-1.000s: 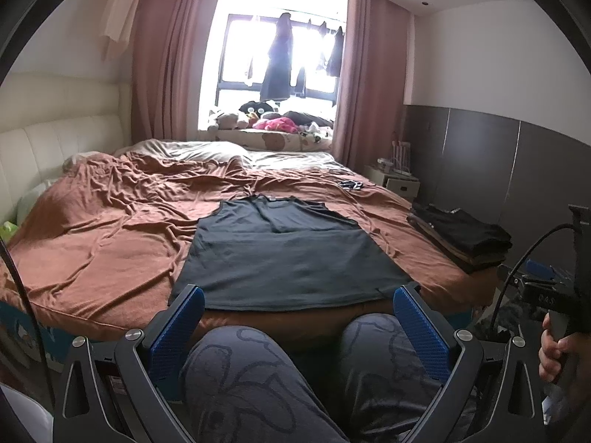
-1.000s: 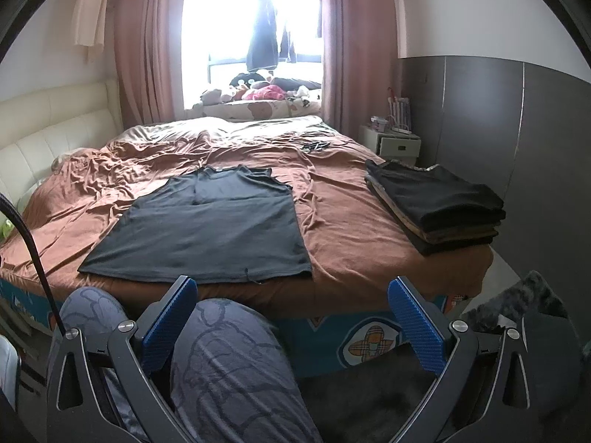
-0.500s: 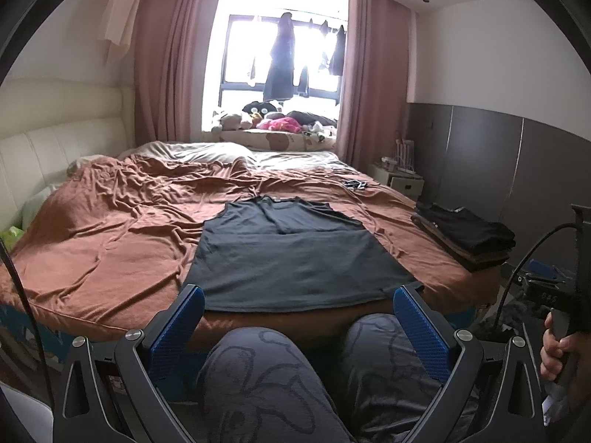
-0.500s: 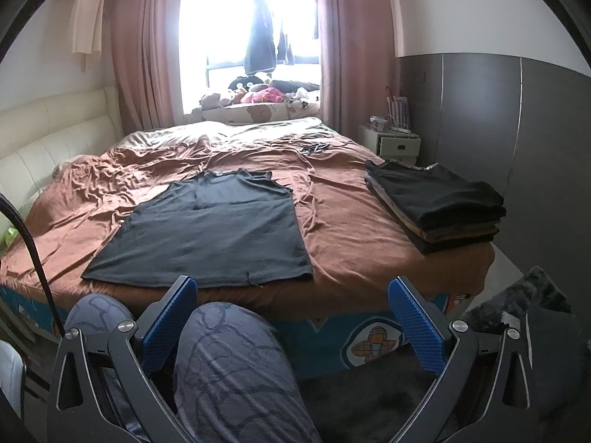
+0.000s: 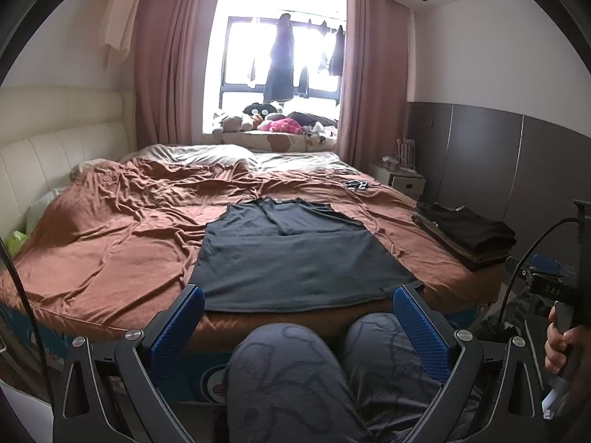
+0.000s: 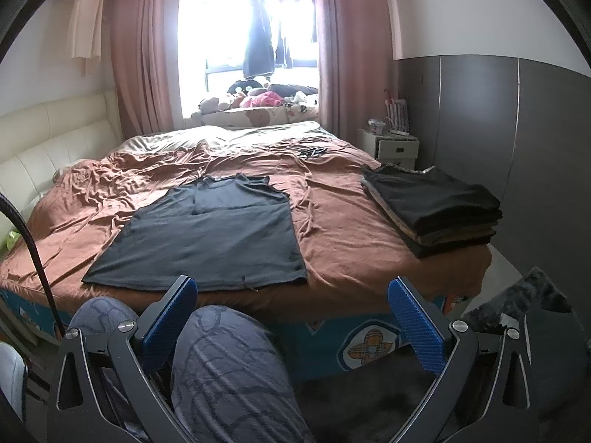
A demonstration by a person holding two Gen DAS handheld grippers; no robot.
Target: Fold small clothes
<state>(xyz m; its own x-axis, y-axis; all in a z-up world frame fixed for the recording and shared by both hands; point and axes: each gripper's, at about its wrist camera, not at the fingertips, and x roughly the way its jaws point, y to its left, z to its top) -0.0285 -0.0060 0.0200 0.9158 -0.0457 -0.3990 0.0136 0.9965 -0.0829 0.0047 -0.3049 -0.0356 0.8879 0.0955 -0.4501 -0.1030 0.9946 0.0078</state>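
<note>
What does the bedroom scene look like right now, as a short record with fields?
Garment: dark grey sleeveless top, spread flat, unfolded
Surface: bed with rumpled brown sheet
Done pile: stack of folded dark clothes at the bed's right corner
Left gripper: open, empty, short of the bed
Right gripper: open, empty, short of the bed

A dark sleeveless top [image 5: 295, 258] lay flat on the brown bed [image 5: 110, 243], hem toward the camera. The left gripper [image 5: 299, 328] hovered above the person's knees [image 5: 332, 369] — jaws wide apart, holding nothing. Folded dark clothes [image 5: 469, 232] sat stacked at the bed's right edge.
</note>
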